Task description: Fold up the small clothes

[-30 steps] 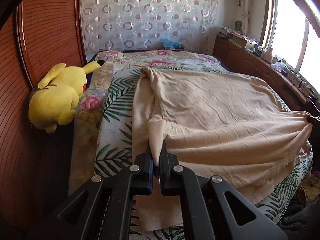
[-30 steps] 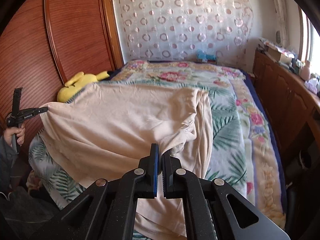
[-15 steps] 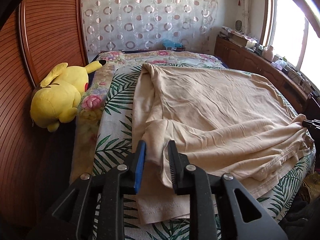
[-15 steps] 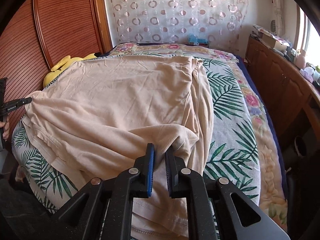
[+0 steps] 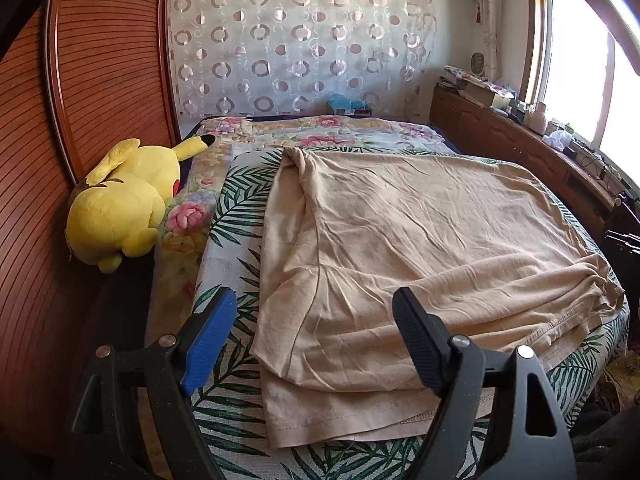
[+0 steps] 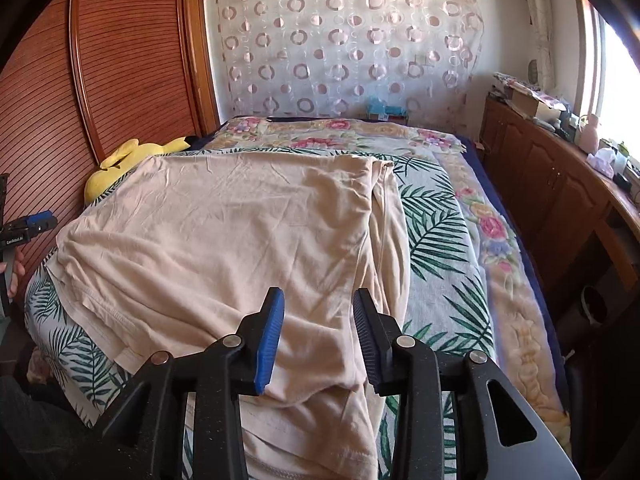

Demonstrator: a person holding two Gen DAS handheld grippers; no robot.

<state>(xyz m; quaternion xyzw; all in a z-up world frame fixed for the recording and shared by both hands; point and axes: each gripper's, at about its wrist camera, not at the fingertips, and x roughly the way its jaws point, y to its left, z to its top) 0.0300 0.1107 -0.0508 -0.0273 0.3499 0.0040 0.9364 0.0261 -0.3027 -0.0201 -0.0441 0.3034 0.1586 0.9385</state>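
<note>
Fold just laid: left gripper [image 5: 312,344] and right gripper [image 6: 318,336] jaws opening, off the shirt [image 5: 420,240]. Next: regrip hem at 6 o'clock, w/ both.

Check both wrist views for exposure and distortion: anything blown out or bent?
Left wrist view: the window is blown out white, the wardrobe door bows with fisheye, and the beige garment is sharp. Right wrist view: the window clips too, corners vignette black, and the curtain is evenly lit.
</note>
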